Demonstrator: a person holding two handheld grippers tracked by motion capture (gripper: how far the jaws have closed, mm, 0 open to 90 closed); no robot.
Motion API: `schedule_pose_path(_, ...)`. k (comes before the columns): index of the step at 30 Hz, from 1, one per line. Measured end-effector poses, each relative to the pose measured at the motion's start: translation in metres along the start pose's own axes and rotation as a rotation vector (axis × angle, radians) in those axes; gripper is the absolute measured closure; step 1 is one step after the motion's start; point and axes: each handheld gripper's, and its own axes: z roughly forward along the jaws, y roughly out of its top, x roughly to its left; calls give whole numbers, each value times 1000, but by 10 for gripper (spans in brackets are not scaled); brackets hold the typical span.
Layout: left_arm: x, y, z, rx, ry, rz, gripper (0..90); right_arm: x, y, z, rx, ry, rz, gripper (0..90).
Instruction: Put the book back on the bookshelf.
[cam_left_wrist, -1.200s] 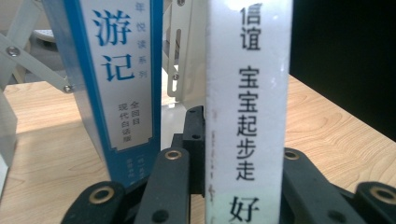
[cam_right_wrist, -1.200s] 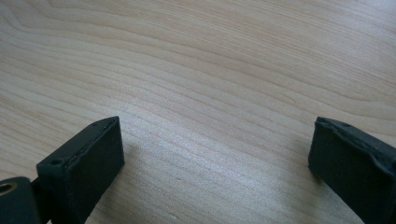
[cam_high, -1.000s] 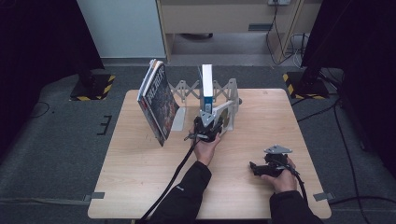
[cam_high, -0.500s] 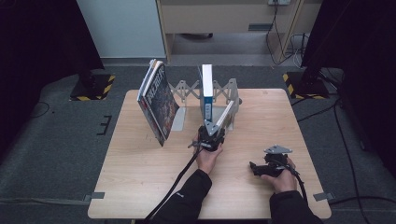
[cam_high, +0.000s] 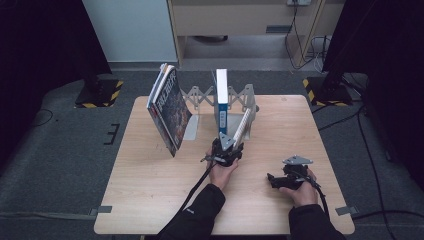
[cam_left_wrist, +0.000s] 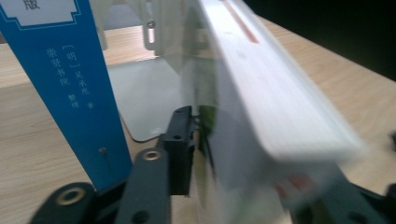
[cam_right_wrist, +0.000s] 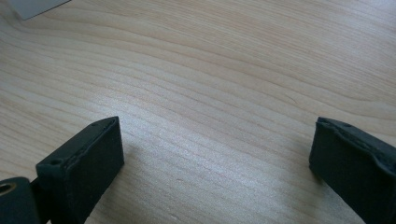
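Observation:
A white book (cam_high: 243, 126) leans to the right against the end plate of a metal folding book rack (cam_high: 199, 95), beside an upright blue book (cam_high: 221, 100). My left gripper (cam_high: 227, 146) is at the white book's near bottom corner. In the left gripper view the white book (cam_left_wrist: 261, 93) is blurred and lies between the jaws; they have just been opening, and the left pad (cam_left_wrist: 181, 140) stands a sliver off the cover. The blue book (cam_left_wrist: 70, 84) rises at the left. My right gripper (cam_high: 272, 180) rests on the table, open and empty (cam_right_wrist: 215, 149).
A large dark-covered book (cam_high: 170, 112) leans at the rack's left end, overhanging the table (cam_high: 150, 195) toward the left. The rack's flat metal base plate (cam_left_wrist: 149, 93) lies on the wood between the blue and white books. Dark floor surrounds the table.
My left gripper has come down and toward the near edge along the white book, and its jaws have widened. The right hand has kept still.

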Motion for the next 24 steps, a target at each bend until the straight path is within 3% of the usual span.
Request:
schedule_pose_path(5, 2, -4, -22, -14, -33, 6, 574, 0, 0, 0, 0, 0, 0, 31)
schedule_pose_path(10, 6, -3, -30, 11, -60, 4, 678, 0, 0, 0, 0, 0, 0, 31)
schedule_pose_path(15, 4, -2, -26, 11, -62, -9, 681, 0, 0, 0, 0, 0, 0, 30)
schedule_pose_path(24, 0, 9, -4, 10, -96, -25, 636, 0, 0, 0, 1, -1, 1, 30)
